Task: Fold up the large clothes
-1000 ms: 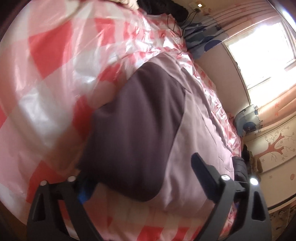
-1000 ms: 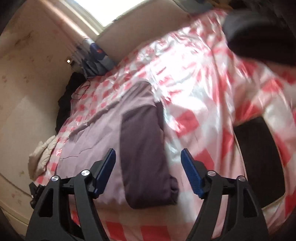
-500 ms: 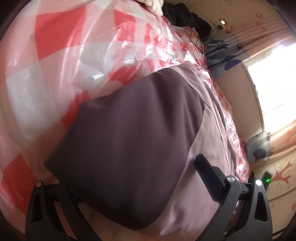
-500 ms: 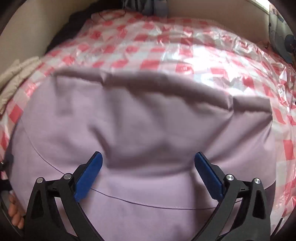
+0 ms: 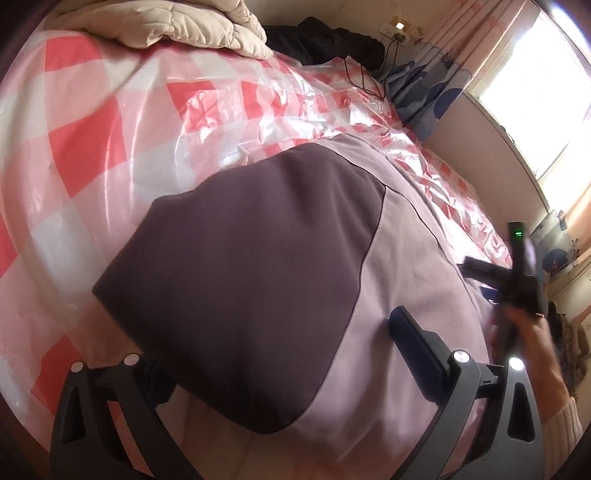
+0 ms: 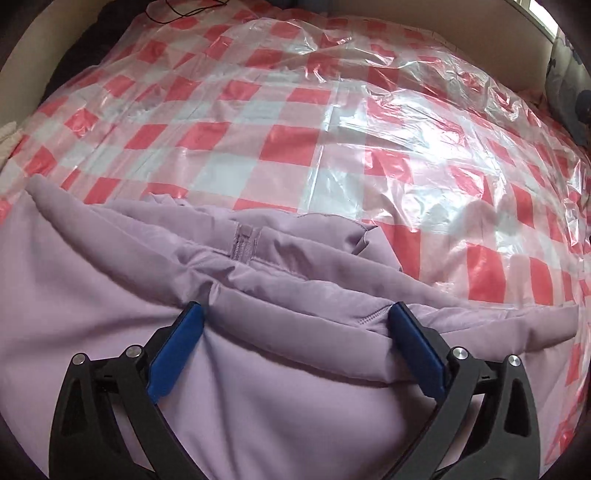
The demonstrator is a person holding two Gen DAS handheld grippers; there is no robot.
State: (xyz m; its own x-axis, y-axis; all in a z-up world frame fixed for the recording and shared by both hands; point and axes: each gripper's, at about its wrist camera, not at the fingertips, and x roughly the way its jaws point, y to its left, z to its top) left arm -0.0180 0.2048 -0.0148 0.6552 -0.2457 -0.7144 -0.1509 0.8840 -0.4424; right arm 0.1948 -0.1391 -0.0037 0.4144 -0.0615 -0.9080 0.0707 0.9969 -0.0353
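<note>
The lilac padded jacket (image 6: 258,369) lies on the bed's red-and-white checked plastic cover (image 6: 295,110), near the edge closest to the person, with a dark purple folded panel (image 5: 240,280) over its left part. The right gripper (image 6: 295,332) stands with its jaws wide apart, astride a puffy ridge of the jacket near the collar, clamping nothing. The left gripper (image 5: 280,354) also looks spread, one finger at the lilac cloth and the other tucked under the dark panel's edge; whether it pinches cloth cannot be told.

The risks seem twofold. The padding is thick and springy, so a bite on the ridge may catch only the top layer, and the fold would then slide apart. The cover is slick and crinkled, so a pull on the jacket could drag it off line.

Only the left wrist view shows the dark panel, the cream quilt (image 5: 166,26) at the bed's far corner and the person's hand (image 5: 524,332). Only the right wrist view shows the zip end (image 6: 244,245) and collar folds.
</note>
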